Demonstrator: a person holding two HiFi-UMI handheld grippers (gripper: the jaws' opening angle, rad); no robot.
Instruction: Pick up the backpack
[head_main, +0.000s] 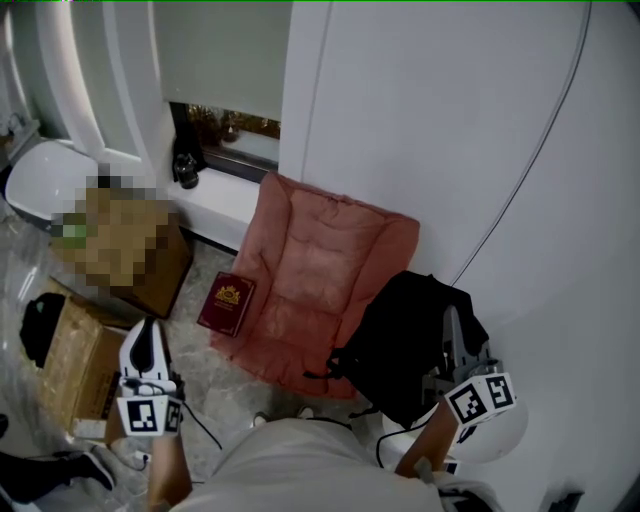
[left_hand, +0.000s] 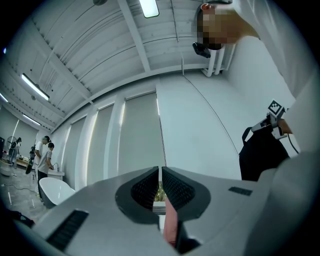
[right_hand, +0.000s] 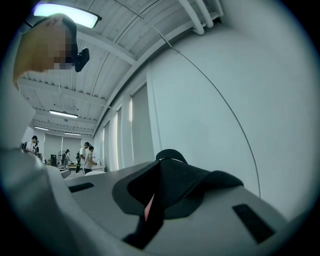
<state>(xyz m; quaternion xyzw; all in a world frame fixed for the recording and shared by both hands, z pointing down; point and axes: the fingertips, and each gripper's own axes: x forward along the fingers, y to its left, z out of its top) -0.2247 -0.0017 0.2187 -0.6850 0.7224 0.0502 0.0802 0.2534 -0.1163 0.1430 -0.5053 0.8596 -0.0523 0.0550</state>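
Black fabric is filling the jaws of the right gripper (right_hand: 161, 175). They are clenching on a strap or loop at the top of the backpack (head_main: 410, 345), and in the head view the bag is hanging from that grip at the right-hand edge of the pink cushion (head_main: 315, 280), overlapping its lower corner. Gripping it by the top is probably letting the weight hang straight below the jaws instead of twisting them. Whether the bag's bottom is clearing the floor (head_main: 215, 390) I cannot tell. The left gripper (head_main: 147, 340) is hovering well to the left of the cushion, its jaws pressed almost together with nothing in them — seemingly kept out of the way while one gripper is carrying the load.

The cushion is leaning, folded, against a white wall (head_main: 450, 130), its foot resting on the pale marbled floor. A dark red book (head_main: 227, 303) is lying just at the cushion's left edge, and cardboard boxes (head_main: 85, 365) are sitting further left. Past the cushion's top-left corner a low sill (head_main: 215, 195) is running under a window, with a white tub (head_main: 45, 175) beyond it. The gripper views are showing a high ribbed ceiling (left_hand: 100, 45) and people (left_hand: 45, 152) standing far off.
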